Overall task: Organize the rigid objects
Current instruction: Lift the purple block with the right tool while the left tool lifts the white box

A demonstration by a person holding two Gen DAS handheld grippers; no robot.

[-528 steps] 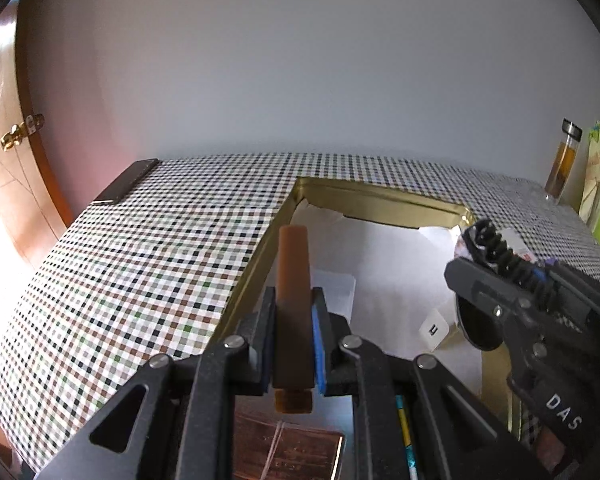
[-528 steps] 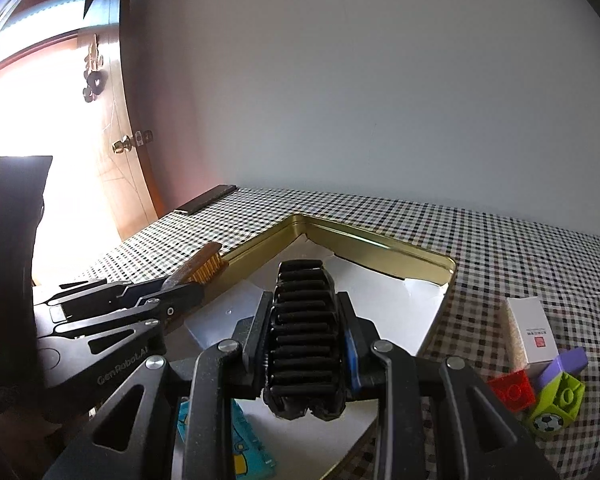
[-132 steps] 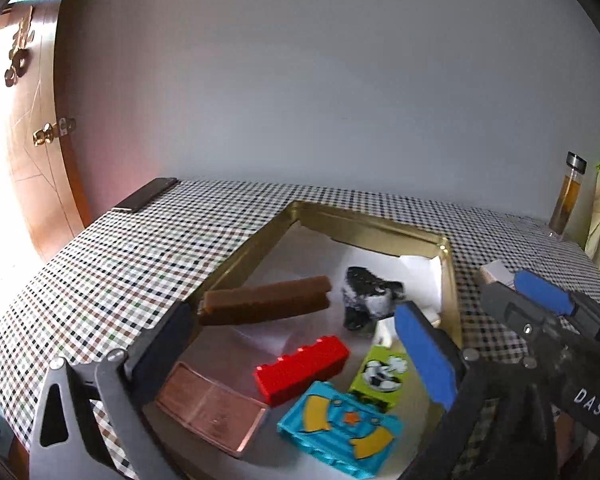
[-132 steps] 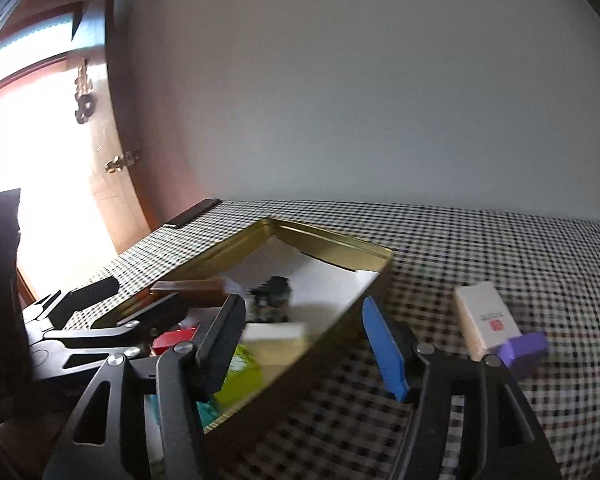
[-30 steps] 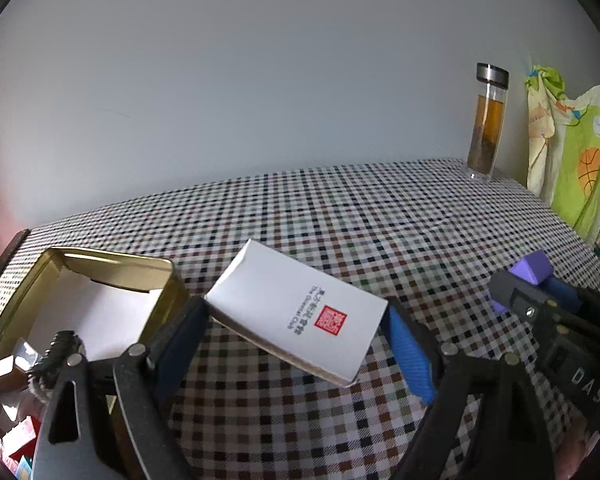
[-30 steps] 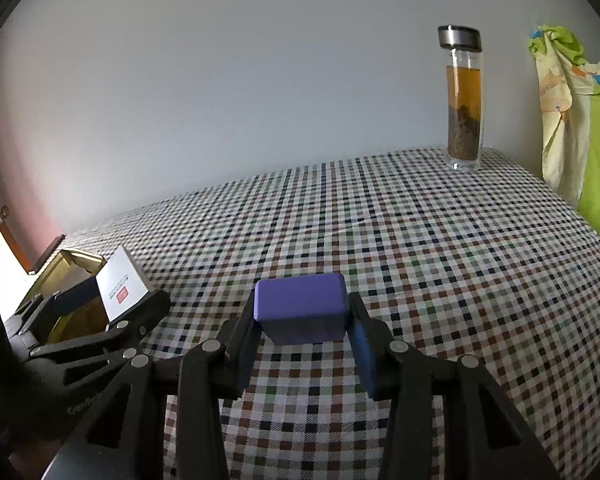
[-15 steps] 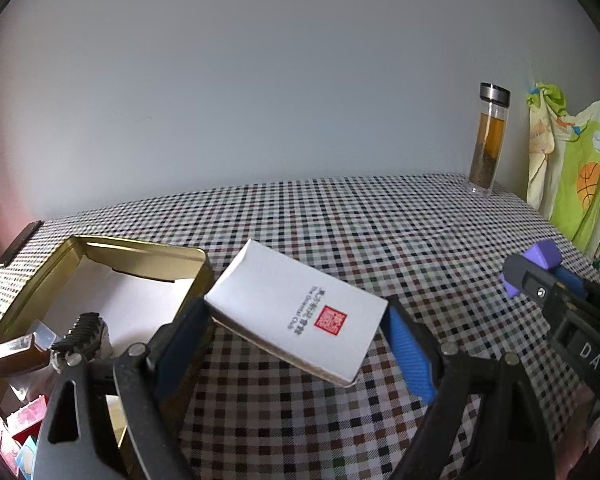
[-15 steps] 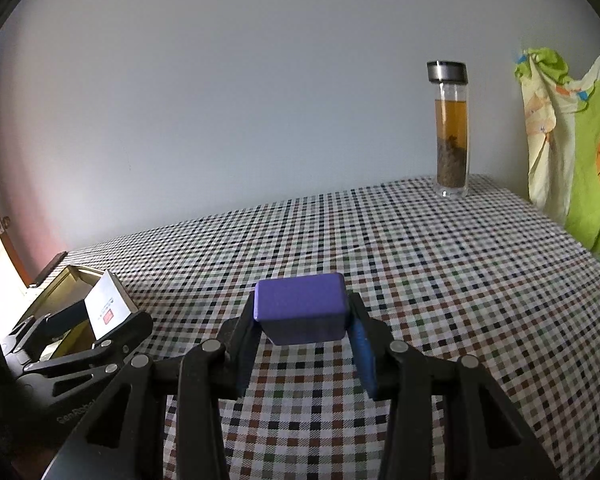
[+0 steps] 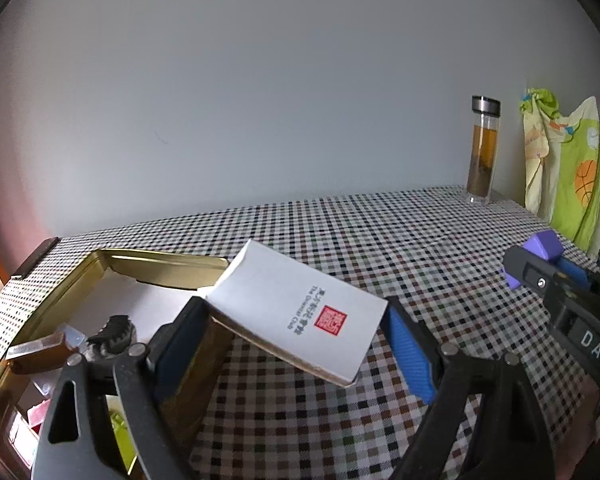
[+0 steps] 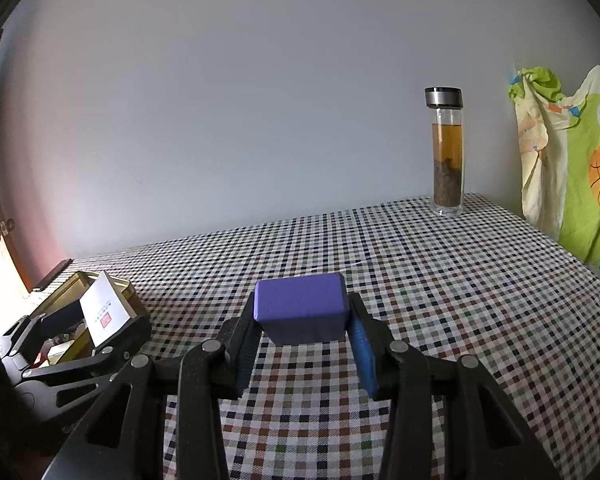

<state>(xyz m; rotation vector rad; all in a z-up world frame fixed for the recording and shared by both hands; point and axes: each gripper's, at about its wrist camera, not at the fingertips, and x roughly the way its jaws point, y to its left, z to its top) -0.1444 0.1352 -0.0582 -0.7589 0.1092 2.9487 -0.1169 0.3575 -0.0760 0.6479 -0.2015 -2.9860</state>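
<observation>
My left gripper (image 9: 296,328) is shut on a white box (image 9: 300,310) with a red seal, held tilted above the checked tablecloth just right of the gold tin (image 9: 168,266). Inside the tin lie a brown bar (image 9: 36,354), a black ribbed part (image 9: 114,334) and coloured bricks low at the left. My right gripper (image 10: 302,322) is shut on a purple block (image 10: 300,302), lifted over the cloth. In the right wrist view the left gripper (image 10: 76,326) with the white box (image 10: 104,312) hangs by the tin (image 10: 66,286) at far left. The purple block (image 9: 546,246) also shows at the left view's right edge.
A glass bottle (image 10: 447,152) of amber liquid stands at the back right of the table, near the wall. Green and yellow printed cloth (image 10: 568,160) hangs past the table's right edge. A dark flat object (image 10: 52,274) lies at the back left corner. A wooden door is at far left.
Both grippers have swung left with their loads. The tin has come further into the left wrist view, and the bottle has slid right in both views. Grips are unchanged.
</observation>
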